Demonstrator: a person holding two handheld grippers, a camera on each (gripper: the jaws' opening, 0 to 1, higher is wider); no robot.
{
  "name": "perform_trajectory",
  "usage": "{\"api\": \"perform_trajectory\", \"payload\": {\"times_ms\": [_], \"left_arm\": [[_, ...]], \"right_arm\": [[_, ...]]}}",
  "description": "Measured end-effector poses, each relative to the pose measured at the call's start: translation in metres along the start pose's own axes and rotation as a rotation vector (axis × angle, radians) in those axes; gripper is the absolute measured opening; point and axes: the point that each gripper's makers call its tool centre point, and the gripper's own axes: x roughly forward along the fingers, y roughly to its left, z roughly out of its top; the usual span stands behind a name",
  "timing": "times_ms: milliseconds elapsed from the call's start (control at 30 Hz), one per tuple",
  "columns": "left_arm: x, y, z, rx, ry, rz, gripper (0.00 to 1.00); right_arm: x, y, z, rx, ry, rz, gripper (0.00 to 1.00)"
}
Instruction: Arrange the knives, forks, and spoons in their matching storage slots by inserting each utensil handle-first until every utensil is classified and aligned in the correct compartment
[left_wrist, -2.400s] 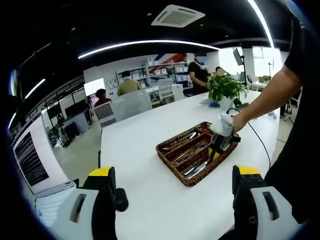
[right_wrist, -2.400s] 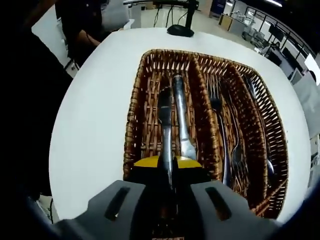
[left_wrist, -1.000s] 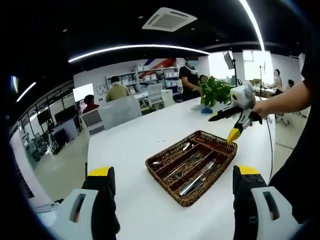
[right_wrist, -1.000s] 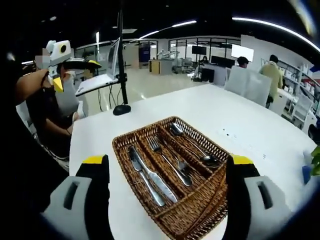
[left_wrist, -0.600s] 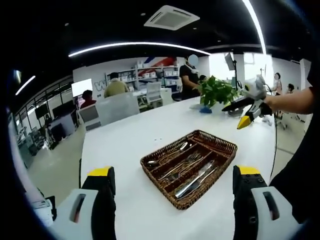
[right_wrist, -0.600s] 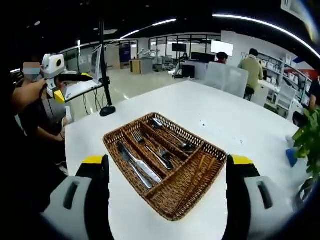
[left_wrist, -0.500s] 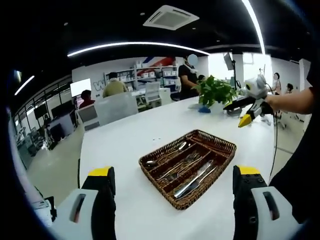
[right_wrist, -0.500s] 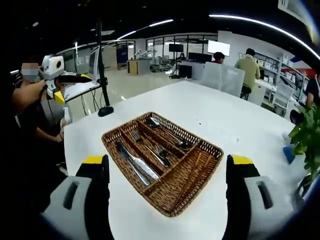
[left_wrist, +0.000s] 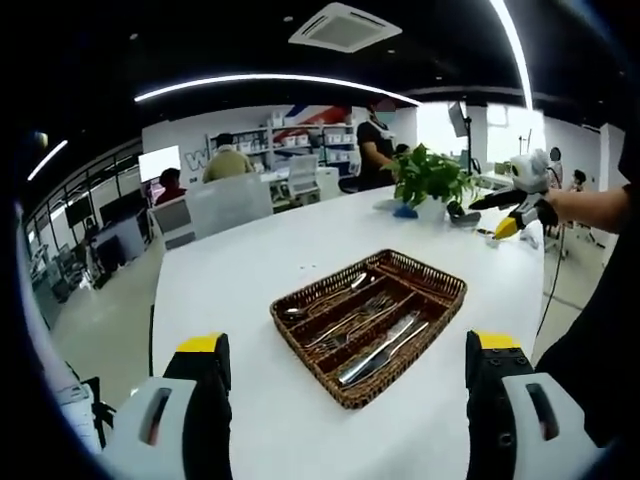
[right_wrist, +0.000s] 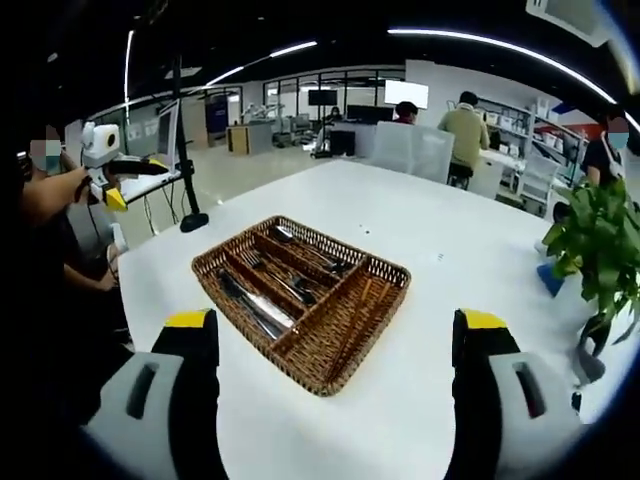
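On the white table (left_wrist: 240, 270), somewhat toward one of its ends, sits a brown wicker cutlery tray (left_wrist: 368, 322) divided into long slots plus one crosswise compartment at an end. In the left gripper view the slot nearest the camera holds the knives (left_wrist: 378, 349), the middle slot the forks (left_wrist: 350, 322), and the far slot the spoons (left_wrist: 325, 298), all lying lengthwise and roughly parallel inside their own slots. In the right gripper view the same tray (right_wrist: 300, 298) shows with the knives (right_wrist: 250, 304) in the nearest slot, the forks (right_wrist: 275, 277) in the middle and the spoons (right_wrist: 305, 252) along the far side; the crosswise compartment (right_wrist: 352, 305) at the tray's right end appears to hold nothing, though its weave makes that hard to tell. The left gripper (left_wrist: 345, 420) is held above the table edge with its yellow-tipped jaws spread wide and nothing between them; it also appears in the right gripper view (right_wrist: 112, 195), raised in a hand well apart from the tray. The right gripper (right_wrist: 340, 410) likewise has its jaws spread wide and bare, and shows in the left gripper view (left_wrist: 515, 215) held up in a hand beyond the table's far corner. A potted plant (left_wrist: 432, 180) stands near the far end of the table, well apart from the tray. A black stand base (right_wrist: 193, 222) rests near the table's opposite corner.
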Motion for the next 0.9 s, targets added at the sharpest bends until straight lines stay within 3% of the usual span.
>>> {"api": "perform_trajectory", "payload": {"times_ms": [367,900], "left_arm": [[-0.007,0.004,-0.007,-0.017,0.023,0.04,0.99],[-0.011,0.007,0.011,0.014,0.002,0.048,1.0]], "right_arm": [[-0.017,0.005,-0.005,0.037,0.004,0.009,1.0],[-0.023,0.003,0.004,0.034,-0.017,0.004,1.0]]}}
